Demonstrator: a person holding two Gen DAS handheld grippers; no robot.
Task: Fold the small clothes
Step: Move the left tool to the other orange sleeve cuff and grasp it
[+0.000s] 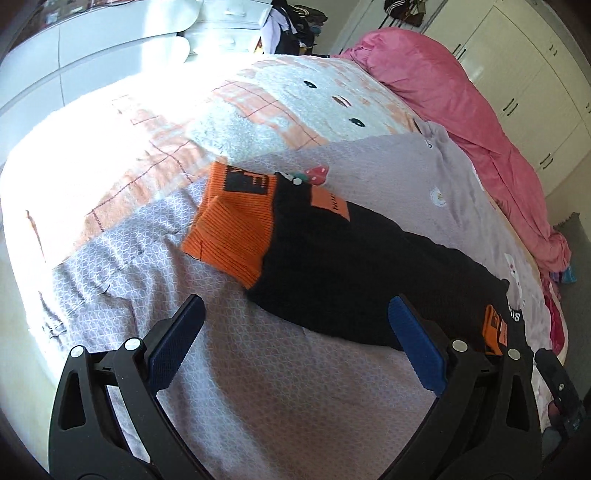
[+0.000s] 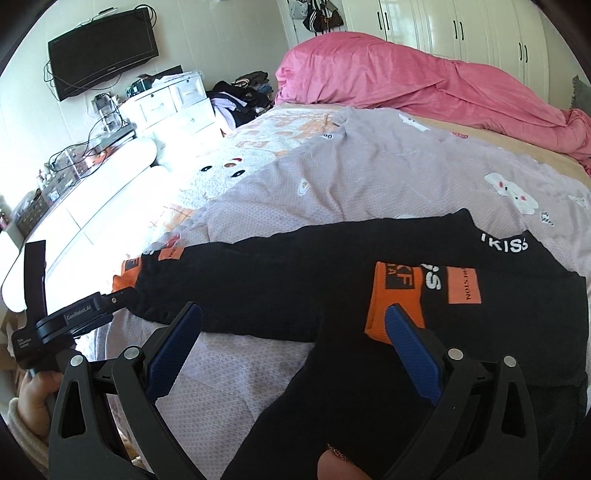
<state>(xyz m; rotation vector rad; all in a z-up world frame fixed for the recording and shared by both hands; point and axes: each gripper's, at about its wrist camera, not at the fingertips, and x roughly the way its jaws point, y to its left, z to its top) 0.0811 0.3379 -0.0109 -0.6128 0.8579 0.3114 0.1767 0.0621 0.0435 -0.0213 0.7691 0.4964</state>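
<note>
- Bedroom surroundings framed the work: a bed with a lilac patterned sheet (image 1: 258, 369), a heaped pink duvet (image 2: 406, 85) at its far side, white wardrobes (image 2: 461, 33) behind it, and a wall-mounted television (image 2: 103, 48) above a white dresser.
- You had the black garment (image 1: 351, 273) lying on the lilac sheet, stretched lengthwise across the bed.
- One orange ribbed cuff (image 1: 232, 229) lay flat at the far end of the garment in the left wrist view.
- A second orange cuff (image 2: 397, 295) lay on top of the black cloth near the orange label; you had one part of the garment laid over the body, which reads as a first fold in place.
- Your left gripper (image 1: 295, 336) hovered with its jaws spread, holding nothing, just short of the garment's near edge.
- Your right gripper (image 2: 293, 343) was likewise spread wide and empty, poised above the black cloth, its right pad overlapping the second orange cuff in view; contact could not be confirmed.
- Remaining work, as judged: the long stretched section was not yet folded in, and no compact stack was visible.
- Whether other clothes awaited folding could not be determined.
</note>
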